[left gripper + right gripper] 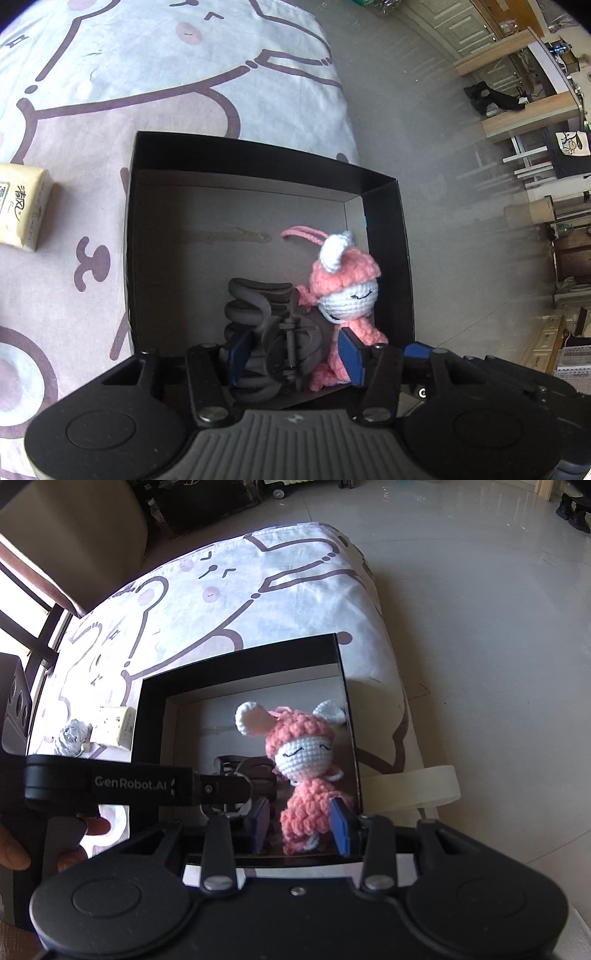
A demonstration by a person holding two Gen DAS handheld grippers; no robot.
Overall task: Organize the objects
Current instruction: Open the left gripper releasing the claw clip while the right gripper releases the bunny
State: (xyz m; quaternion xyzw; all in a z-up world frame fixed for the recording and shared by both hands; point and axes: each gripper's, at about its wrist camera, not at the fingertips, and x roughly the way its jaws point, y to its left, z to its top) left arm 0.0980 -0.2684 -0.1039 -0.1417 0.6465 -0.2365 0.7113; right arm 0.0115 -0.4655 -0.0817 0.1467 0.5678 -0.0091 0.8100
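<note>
A black open box (384,206) (236,664) sits on a bed with a cartoon-print sheet. Inside it stand a dark grey hair claw clip (266,328) (243,771) and a pink and white crocheted doll (343,291) (306,768). My left gripper (291,354) has its blue pads on either side of the hair clip, apparently open with the clip resting on the box floor. My right gripper (301,829) has its pads around the doll's lower body; the doll stands upright against the right wall. The left gripper's arm (136,784) crosses the right wrist view.
A pack of tissues (22,206) (112,725) lies on the sheet left of the box. A small grey pine-cone-like object (72,738) lies beside it. The bed edge drops to a tiled floor (424,110) on the right. A pale strap (417,784) hangs off the bed.
</note>
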